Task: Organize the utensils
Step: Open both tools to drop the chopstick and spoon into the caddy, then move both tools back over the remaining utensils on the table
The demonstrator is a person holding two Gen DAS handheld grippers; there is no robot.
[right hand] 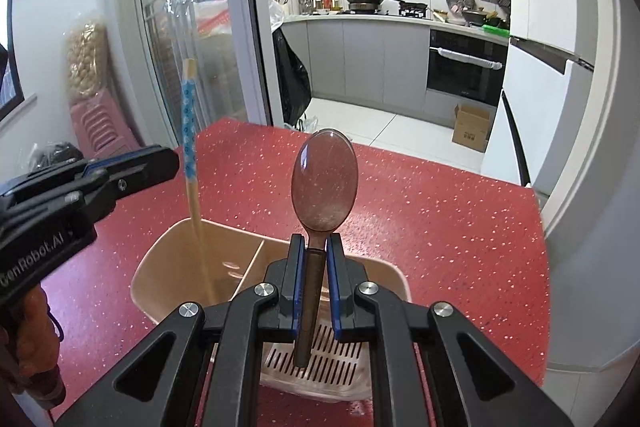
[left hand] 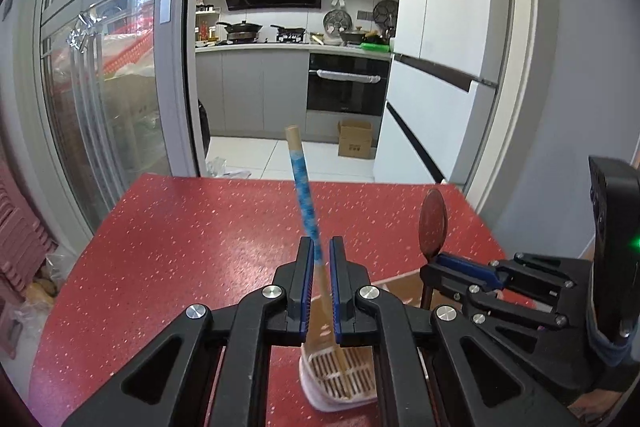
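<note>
My left gripper [left hand: 320, 255] is shut on a pair of chopsticks [left hand: 305, 195] with a blue patterned upper part; they stand upright with their tips down in the left compartment of a beige utensil holder [right hand: 192, 239]. My right gripper [right hand: 316, 247] is shut on the handle of a brown translucent spoon [right hand: 324, 179], held upright with the bowl up and the handle end over the holder's right compartment with its slotted floor [right hand: 320, 363]. The chopsticks [right hand: 189, 131] and the left gripper [right hand: 132, 167] also show in the right wrist view. The spoon [left hand: 433, 223] shows at the right of the left wrist view.
The holder stands on a red speckled table [left hand: 180, 247] whose far edge faces an open kitchen doorway. A glass sliding door [left hand: 100, 87] is to the left and a white fridge [left hand: 440, 67] to the right. A cardboard box [left hand: 355, 139] sits on the kitchen floor.
</note>
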